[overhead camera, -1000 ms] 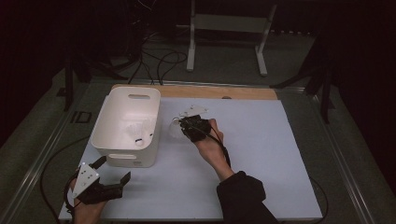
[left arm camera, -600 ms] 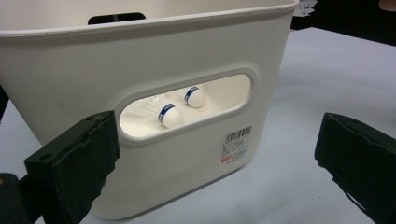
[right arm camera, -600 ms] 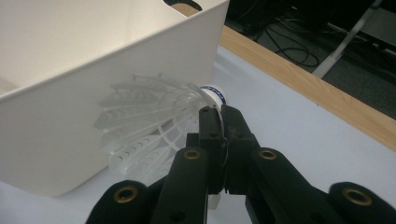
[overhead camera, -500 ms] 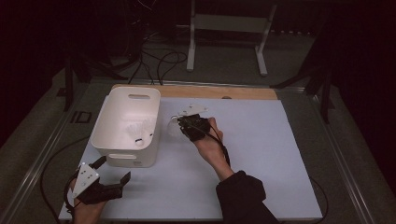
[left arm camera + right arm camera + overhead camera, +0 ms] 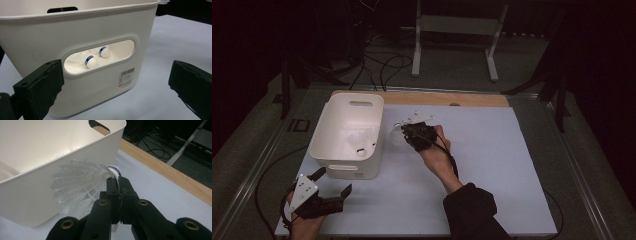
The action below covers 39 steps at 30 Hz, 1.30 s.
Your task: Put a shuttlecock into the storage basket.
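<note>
One shuttlecock is getting carried a bit closer to the white bin w/ the right gripper pinching its skirt, so it's going in next, prob; left gripper is waiting wide open on the surface.

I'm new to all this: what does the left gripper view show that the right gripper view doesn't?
The left gripper view alone looks through the handle slot at two shuttlecocks inside, with a barcode label below and the left gripper open. The right gripper view alone has the right gripper shut on a shuttlecock beside the wooden edge. Both share the white bin and pale mat.
</note>
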Motion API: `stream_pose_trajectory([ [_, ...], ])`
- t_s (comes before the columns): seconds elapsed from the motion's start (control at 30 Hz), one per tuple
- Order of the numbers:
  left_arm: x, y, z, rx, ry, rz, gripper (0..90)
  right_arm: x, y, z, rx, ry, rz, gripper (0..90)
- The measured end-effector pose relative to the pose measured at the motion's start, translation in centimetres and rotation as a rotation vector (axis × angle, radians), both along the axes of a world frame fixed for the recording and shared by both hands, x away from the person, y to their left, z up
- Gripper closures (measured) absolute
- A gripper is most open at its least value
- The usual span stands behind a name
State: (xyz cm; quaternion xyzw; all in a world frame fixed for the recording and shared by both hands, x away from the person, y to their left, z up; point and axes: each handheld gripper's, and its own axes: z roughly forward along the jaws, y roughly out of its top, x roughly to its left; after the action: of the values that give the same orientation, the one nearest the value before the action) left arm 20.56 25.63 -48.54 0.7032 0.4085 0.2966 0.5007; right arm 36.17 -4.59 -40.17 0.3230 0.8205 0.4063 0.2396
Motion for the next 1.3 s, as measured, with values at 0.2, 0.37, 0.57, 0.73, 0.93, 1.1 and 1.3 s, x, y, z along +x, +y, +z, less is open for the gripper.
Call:
stream_pose_trajectory([
  [0.2, 0.0, 0.0, 0.0, -0.002, -0.001, 0.001, 0.8, -0.1, 0.0, 0.2, 0.001, -0.007, -0.001, 88.1],
  [0.37, 0.0, 0.0, 0.0, -0.001, -0.001, 0.001, 0.8, -0.2, 0.1, 0.4, 0.004, -0.013, 0.009, 88.1],
  [0.57, 0.0, 0.0, 0.0, -0.001, -0.002, 0.003, 0.8, -0.4, 0.2, 0.7, 0.012, -0.015, 0.012, 88.1],
  [0.73, 0.0, 0.0, 0.0, 0.000, 0.000, 0.002, 0.8, -0.4, 0.3, 0.9, 0.012, -0.027, 0.020, 88.1],
  [0.93, 0.0, 0.0, 0.0, 0.001, 0.001, 0.002, 0.8, -0.6, 0.5, 1.1, 0.013, -0.031, 0.023, 88.1],
  [1.1, 0.0, 0.0, 0.0, 0.000, 0.000, 0.001, 0.8, -0.7, 0.6, 1.3, 0.018, -0.037, 0.032, 88.1],
  [1.3, 0.0, 0.0, 0.0, 0.000, -0.001, 0.001, 0.8, -0.8, 0.7, 1.5, 0.032, -0.030, 0.034, 88.1],
])
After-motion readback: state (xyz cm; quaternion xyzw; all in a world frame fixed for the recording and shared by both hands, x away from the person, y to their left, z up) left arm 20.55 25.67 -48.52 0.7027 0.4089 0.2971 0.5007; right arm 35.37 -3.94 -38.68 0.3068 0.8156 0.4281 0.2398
